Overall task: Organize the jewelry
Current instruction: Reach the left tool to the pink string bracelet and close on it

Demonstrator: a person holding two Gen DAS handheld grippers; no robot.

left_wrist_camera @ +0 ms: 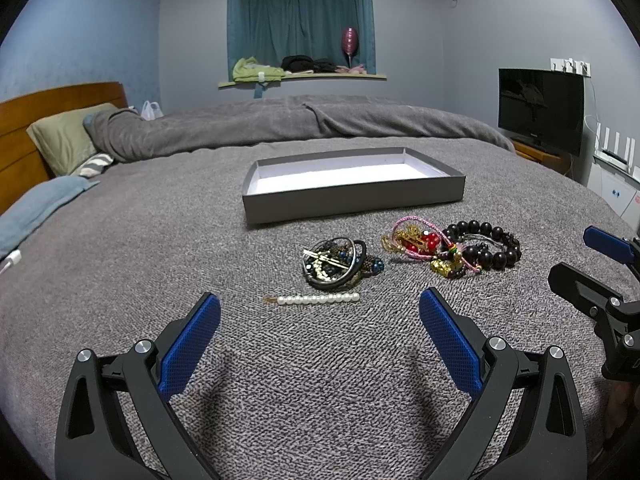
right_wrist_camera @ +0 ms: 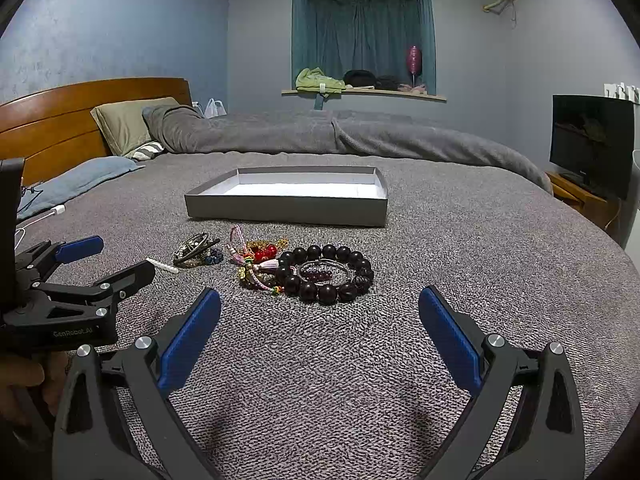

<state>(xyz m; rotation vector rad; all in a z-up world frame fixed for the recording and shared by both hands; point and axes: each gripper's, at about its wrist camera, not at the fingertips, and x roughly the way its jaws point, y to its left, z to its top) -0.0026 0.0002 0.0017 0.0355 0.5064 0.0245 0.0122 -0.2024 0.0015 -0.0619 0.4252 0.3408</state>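
A shallow grey box (left_wrist_camera: pixel 352 198) with a white inside lies open on the grey bedspread; it also shows in the right wrist view (right_wrist_camera: pixel 288 206). In front of it lie a pearl hair clip (left_wrist_camera: pixel 312 299), a tangle of dark bangles and beads (left_wrist_camera: pixel 340 264), a pink and red cord bracelet pile (left_wrist_camera: pixel 416 242) and a dark bead bracelet (left_wrist_camera: pixel 488 246) (right_wrist_camera: pixel 326 274). My left gripper (left_wrist_camera: pixel 320 320) is open and empty, just short of the pearl clip. My right gripper (right_wrist_camera: pixel 320 320) is open and empty, just short of the dark bead bracelet.
The grey bedspread (left_wrist_camera: pixel 160 248) covers the whole bed. Pillows (left_wrist_camera: pixel 64 136) and a wooden headboard (left_wrist_camera: pixel 24 128) are at the left. A TV (left_wrist_camera: pixel 540 108) stands at the right. A white cable (right_wrist_camera: pixel 44 216) lies at the left edge.
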